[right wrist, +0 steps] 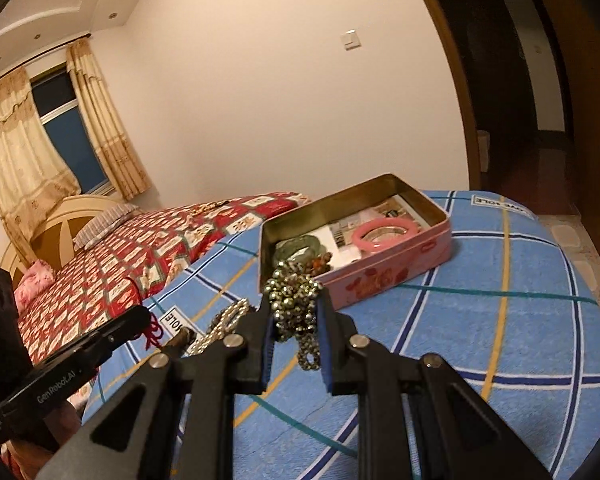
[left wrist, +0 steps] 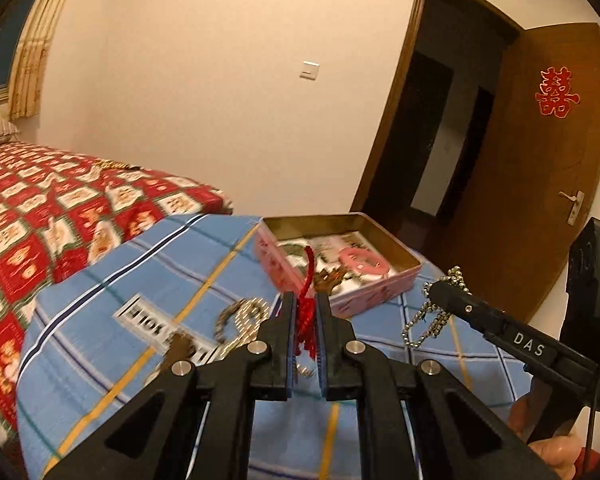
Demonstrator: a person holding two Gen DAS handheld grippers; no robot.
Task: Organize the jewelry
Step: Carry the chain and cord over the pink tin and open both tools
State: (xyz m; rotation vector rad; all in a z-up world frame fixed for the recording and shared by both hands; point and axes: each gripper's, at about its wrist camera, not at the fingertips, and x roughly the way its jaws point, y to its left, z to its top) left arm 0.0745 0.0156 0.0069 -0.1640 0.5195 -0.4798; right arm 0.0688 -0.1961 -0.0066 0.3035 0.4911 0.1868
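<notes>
Judging by the tin (right wrist: 384,276) at frame centre, already holding a pink bangle (right wrist: 384,235), sorting is partway: a red cord (left wrist: 306,312) is pinched by the left claw (left wrist: 305,322), a bead string (right wrist: 296,312) by the right claw (right wrist: 296,322); a pale chain (left wrist: 244,312) is left on the bed (right wrist: 480,312).
</notes>
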